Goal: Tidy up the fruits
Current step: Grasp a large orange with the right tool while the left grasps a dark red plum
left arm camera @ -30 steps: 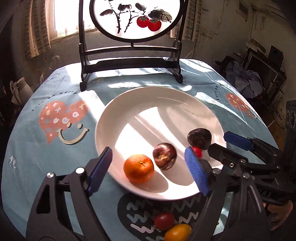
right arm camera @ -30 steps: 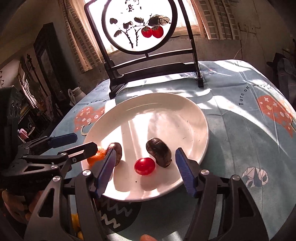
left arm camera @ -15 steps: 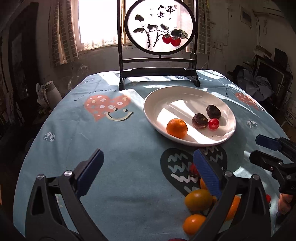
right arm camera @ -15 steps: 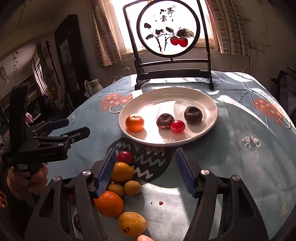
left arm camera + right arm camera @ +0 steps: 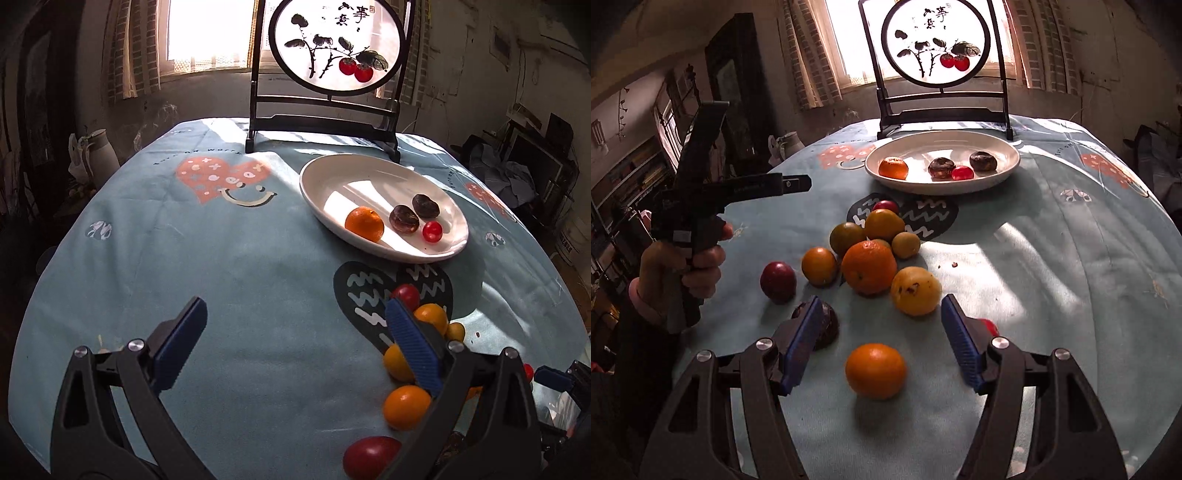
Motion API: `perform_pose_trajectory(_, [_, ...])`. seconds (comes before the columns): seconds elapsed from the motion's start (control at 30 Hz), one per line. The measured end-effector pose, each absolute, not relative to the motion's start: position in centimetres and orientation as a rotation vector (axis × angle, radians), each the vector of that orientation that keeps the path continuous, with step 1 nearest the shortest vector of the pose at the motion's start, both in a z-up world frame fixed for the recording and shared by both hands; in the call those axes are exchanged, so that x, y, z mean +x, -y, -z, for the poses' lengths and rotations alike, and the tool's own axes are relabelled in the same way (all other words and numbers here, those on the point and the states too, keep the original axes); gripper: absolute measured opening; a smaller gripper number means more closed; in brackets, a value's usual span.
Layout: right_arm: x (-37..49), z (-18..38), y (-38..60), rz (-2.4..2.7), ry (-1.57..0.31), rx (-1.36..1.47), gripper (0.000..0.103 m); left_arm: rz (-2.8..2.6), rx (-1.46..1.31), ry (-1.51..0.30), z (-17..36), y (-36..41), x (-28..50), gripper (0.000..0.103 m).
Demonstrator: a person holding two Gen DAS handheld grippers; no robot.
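Lone orange (image 5: 875,370) low in the centre of the right wrist frame, sitting on the blue tablecloth (image 5: 1052,280) squarely between the two blue pads of the right gripper (image 5: 877,345) and touching neither; round, so no long axis to line up with; gap to spare on both sides, pads partly spread and holding nothing; judged the nearest candidate for the next grasp, needing only a short push forward and down before closing. Just beyond it, mid-frame, the loose pile: a bigger orange (image 5: 868,266), a yellow fruit (image 5: 916,291) right of that, a red plum (image 5: 778,280) to the left, a dark fruit (image 5: 827,325) partly hidden behind the left pad, a small red one (image 5: 990,326) peeping past the right pad. Further up, centre of frame, the white plate (image 5: 1008,168) already carrying a mandarin, two dark fruits and a cherry tomato; well apart from the lone orange, with the pile in between. At mid-left, the left gripper (image 5: 798,182) held by a hand (image 5: 698,266), off to the side of the pile; in its own view the left gripper (image 5: 293,343) just opened to its widest, bare cloth between the pads, fruit only beyond its right pad at lower right; hence right side clearly nearer.
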State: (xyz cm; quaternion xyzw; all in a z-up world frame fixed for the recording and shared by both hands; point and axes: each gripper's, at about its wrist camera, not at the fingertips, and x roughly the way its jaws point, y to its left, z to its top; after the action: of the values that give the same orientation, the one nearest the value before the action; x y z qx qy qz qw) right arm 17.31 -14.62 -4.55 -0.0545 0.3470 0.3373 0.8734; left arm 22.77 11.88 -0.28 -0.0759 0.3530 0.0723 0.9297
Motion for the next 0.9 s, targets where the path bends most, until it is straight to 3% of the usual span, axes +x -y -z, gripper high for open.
perform_pose_trajectory(0.53, [15.4, 6.9, 13.0, -0.632, -0.723, -0.281, 0.067, -0.154, -0.146, -0.745, 1.0, -11.9, 22.5, 0.099])
perform_pose_trajectory(0.77, [15.9, 7.6, 12.8, -0.628, -0.774, -0.288, 0.042, -0.171, -0.182, -0.767, 1.3, -12.8, 22.7, 0.099])
perform_pose_trajectory(0.9, [16.6, 7.6, 13.6, -0.65, -0.795, -0.211, 0.04, -0.161, -0.21, -0.768, 1.4, -13.3, 22.2, 0.099])
